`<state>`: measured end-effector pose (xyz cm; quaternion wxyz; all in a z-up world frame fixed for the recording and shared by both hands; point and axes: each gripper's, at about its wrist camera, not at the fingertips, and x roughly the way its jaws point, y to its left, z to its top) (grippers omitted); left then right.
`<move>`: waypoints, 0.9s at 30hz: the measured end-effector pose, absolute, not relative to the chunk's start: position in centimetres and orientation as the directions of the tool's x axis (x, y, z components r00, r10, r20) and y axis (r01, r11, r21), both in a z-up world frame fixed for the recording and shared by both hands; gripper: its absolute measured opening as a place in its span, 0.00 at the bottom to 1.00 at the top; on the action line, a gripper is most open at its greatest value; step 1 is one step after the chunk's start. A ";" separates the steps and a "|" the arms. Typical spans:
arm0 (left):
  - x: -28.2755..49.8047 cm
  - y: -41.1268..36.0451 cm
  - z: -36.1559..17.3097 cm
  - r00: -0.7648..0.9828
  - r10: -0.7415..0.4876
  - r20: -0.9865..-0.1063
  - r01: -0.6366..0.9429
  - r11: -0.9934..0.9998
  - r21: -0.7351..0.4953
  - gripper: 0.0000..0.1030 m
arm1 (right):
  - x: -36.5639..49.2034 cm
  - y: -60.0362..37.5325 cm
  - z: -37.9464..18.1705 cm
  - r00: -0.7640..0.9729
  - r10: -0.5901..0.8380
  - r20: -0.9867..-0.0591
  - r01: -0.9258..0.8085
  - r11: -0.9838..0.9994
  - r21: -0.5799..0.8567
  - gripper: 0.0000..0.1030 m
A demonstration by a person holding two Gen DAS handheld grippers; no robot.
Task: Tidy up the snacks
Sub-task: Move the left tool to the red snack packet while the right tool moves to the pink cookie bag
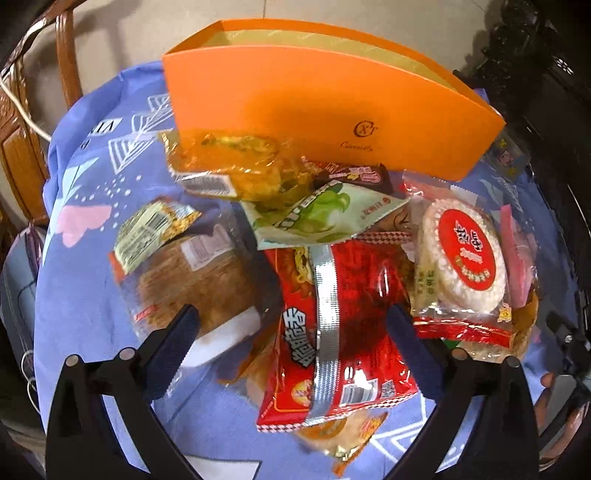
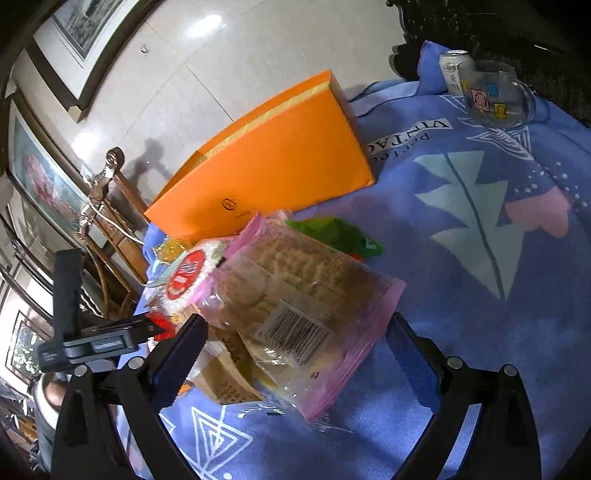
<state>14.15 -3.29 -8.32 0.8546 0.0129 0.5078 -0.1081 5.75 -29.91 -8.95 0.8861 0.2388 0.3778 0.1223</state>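
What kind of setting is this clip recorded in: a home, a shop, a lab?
Most likely a home dining or living room. A table under a printed blue tablecloth holds loose snack packets and an orange gift box, carved wooden chairs stand beside it, and framed pictures hang on the wall.

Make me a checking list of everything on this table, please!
Surface: blue patterned cloth.
Job's things: snack pile with red packet, round rice cracker, pink-edged cracker pack; open orange box behind.
Clutter: glass mug, drink can.
Grippers: left gripper open over red packet; right gripper open around cracker pack.
Cables: white cord on wooden chair.
Surroundings: framed pictures, pale wall.
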 end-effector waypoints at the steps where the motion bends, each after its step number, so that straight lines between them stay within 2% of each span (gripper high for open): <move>1: 14.0 -3.5 -8.3 0.472 -0.172 -0.864 0.210 0.975 -0.079 0.94 | 5.7 -29.9 -8.9 0.685 0.400 -0.609 -0.041 0.856 0.515 0.95; 2: 13.7 -3.7 -8.2 0.483 -0.188 -0.855 0.233 0.969 -0.081 0.75 | 5.6 -29.9 -8.9 0.689 0.396 -0.607 -0.042 0.858 0.512 0.95; 3: 13.2 -4.0 -7.8 0.487 -0.234 -0.842 0.275 0.955 -0.107 0.49 | 5.6 -29.9 -8.8 0.693 0.392 -0.605 -0.041 0.859 0.510 0.95; 6: 12.1 -3.9 -6.7 0.511 -0.225 -0.830 0.282 0.956 -0.085 0.32 | 5.5 -30.2 -8.9 0.701 0.389 -0.597 -0.027 0.852 0.523 0.95; 8: 11.7 -2.6 -6.1 0.499 -0.274 -0.822 0.268 0.951 -0.154 0.21 | 5.3 -30.4 -8.8 0.708 0.394 -0.586 -0.026 0.844 0.536 0.95; 11: 11.1 -1.3 -6.0 0.492 -0.289 -0.821 0.263 0.948 -0.176 0.19 | 4.6 -29.8 -7.4 0.730 0.379 -0.569 -0.051 0.860 0.508 0.95; 14: 11.2 -0.6 -6.3 0.463 -0.314 -0.829 0.268 0.941 -0.207 0.20 | 4.1 -28.8 -5.8 0.742 0.380 -0.552 -0.113 0.883 0.456 0.97; 15: 11.2 -0.6 -6.4 0.457 -0.322 -0.829 0.264 0.939 -0.219 0.24 | 4.0 -28.6 -5.5 0.744 0.387 -0.545 -0.124 0.881 0.456 0.97; 16: 11.5 -0.6 -6.5 0.445 -0.332 -0.832 0.257 0.937 -0.236 0.32 | 4.0 -28.5 -5.3 0.746 0.390 -0.540 -0.125 0.879 0.461 0.97; 17: 11.4 -0.7 -6.5 0.437 -0.339 -0.833 0.252 0.935 -0.249 0.49 | 3.9 -28.5 -5.2 0.748 0.394 -0.535 -0.128 0.876 0.466 0.97; 18: 11.5 -0.8 -6.6 0.436 -0.349 -0.830 0.245 0.933 -0.264 0.59 | 3.9 -28.5 -5.3 0.749 0.395 -0.531 -0.129 0.874 0.468 0.97; 20: 11.9 -1.4 -6.9 0.427 -0.340 -0.838 0.251 0.935 -0.252 0.67 | 4.1 -28.6 -5.6 0.746 0.402 -0.531 -0.131 0.871 0.474 0.97; 21: 11.9 -1.9 -7.2 0.419 -0.335 -0.844 0.253 0.936 -0.246 0.78 | 4.2 -28.7 -5.9 0.743 0.405 -0.533 -0.130 0.868 0.479 0.97; 23: 12.1 -2.7 -7.8 0.400 -0.333 -0.854 0.263 0.934 -0.241 0.92 | 4.4 -28.6 -6.3 0.734 0.410 -0.542 -0.127 0.866 0.483 0.97; 27: 12.4 -4.2 -9.4 0.380 -0.261 -0.888 0.268 0.949 -0.165 0.94 | 3.9 -27.5 -5.0 0.753 0.379 -0.538 -0.163 0.900 0.405 0.97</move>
